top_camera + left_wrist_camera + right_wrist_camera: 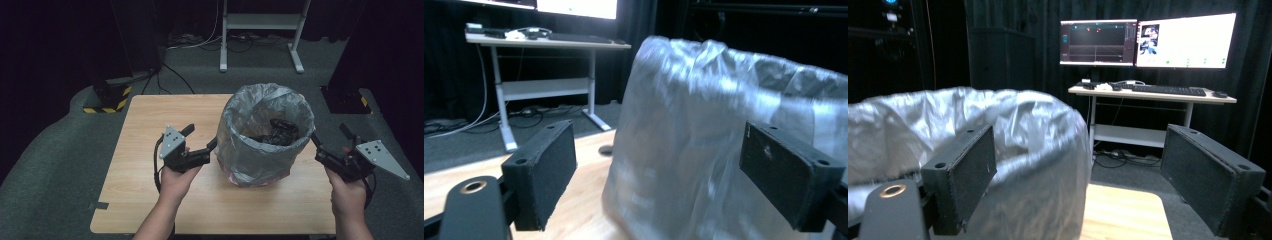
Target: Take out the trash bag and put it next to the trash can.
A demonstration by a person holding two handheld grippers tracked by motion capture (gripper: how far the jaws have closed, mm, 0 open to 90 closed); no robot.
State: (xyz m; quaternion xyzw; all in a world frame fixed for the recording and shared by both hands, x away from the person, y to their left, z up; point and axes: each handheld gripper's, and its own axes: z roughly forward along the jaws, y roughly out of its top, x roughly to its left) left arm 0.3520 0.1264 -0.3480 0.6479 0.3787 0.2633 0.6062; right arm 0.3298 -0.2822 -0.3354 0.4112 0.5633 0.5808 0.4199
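Both grippers, left (200, 137) and right (327, 137), flank the lined bin (265, 135), fingers apart; a careless grab could tip it.

The two black foam-padded jaws stand wide apart, gripping nothing. A bin lined with crinkled grey plastic film (998, 150) fills the left (behind the left jaw), on a light wooden table (1123, 212).

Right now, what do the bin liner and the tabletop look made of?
Bin liner: thin grey plastic film, likely; glossy, crinkled, semi-translucent, folded over the rim. Tabletop: pale wood or wood-look laminate, matte, with visible grain lines; which one is unclear.
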